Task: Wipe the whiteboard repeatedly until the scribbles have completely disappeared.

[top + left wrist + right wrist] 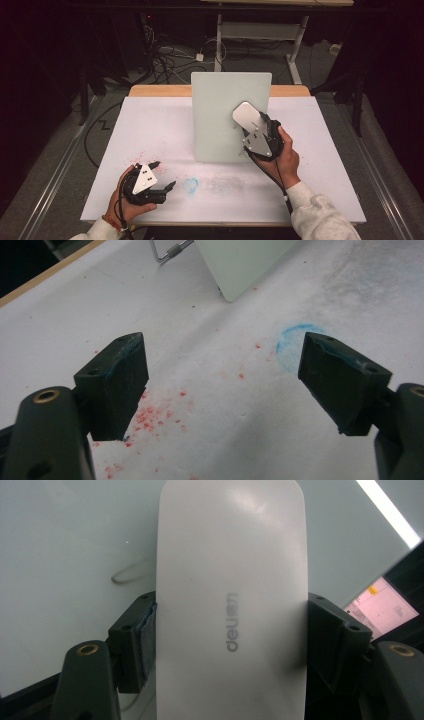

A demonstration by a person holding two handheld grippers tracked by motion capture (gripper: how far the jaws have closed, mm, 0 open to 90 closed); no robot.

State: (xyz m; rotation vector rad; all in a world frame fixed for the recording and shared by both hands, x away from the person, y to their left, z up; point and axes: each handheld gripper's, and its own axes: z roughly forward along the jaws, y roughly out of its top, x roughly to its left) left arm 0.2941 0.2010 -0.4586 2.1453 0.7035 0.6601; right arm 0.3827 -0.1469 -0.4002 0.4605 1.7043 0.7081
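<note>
The right gripper (251, 126) squeezes a white eraser (247, 116) and holds it flat on the standing board (220, 100) near the desk's back edge. The wiping step looks underway; next, slide it gently. The left gripper (165, 175) waits wide open, empty, near the front edge.

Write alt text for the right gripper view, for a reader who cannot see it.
The right tool has its two black jaws closed on the sides of a smooth white oblong eraser printed with a grey "deli" logo, held up close to a pale glassy board. A faint curved mark shows on the board to the eraser's left.
</note>
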